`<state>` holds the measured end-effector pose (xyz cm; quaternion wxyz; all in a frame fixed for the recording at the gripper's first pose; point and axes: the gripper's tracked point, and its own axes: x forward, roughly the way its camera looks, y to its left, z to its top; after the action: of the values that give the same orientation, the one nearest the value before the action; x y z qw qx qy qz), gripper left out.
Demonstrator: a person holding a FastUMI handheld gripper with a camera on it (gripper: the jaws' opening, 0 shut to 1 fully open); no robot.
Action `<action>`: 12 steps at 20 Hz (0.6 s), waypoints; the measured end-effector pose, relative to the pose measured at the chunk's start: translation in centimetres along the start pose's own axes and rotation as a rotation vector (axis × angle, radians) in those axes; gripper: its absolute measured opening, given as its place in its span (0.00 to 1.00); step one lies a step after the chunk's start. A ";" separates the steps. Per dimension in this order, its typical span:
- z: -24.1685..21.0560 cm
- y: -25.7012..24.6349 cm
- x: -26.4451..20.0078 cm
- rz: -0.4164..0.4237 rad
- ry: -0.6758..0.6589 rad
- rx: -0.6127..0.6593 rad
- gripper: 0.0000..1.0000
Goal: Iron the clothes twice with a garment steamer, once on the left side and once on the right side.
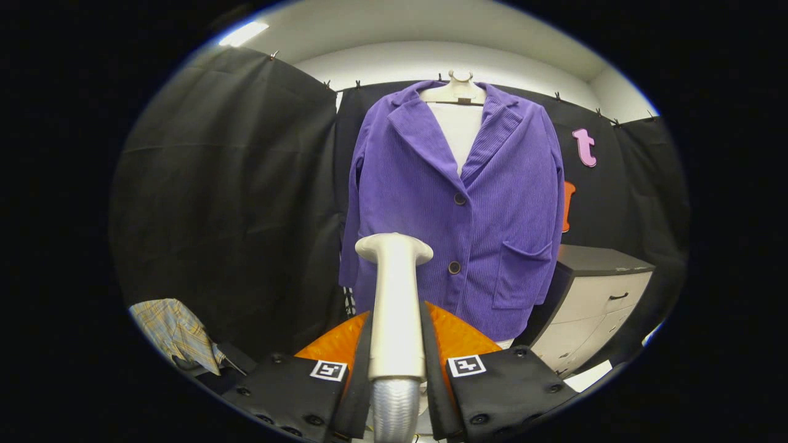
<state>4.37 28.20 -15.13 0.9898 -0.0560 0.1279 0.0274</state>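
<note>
Furthest left we see a plaid shirt (175,335) lying crumpled low against the booth's black curtain. At centre, our gripper (396,344) pinches the handle of the garment steamer (394,301), both fingers pressed to its sides, its head raised just short of the purple corduroy jacket (492,209). The jacket hangs buttoned on a hanger (458,89). Right of it stands a drawer cabinet (600,295).
</note>
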 end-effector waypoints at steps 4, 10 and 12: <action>3.8 -1.4 -2.0 0.008 -0.074 0.017 0.46; 9.1 -5.0 -5.0 -0.008 -0.188 0.039 0.46; 10.4 -6.4 -6.8 -0.020 -0.223 0.054 0.46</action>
<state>0.89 22.84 -2.72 0.9993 -0.0272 0.0171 0.0202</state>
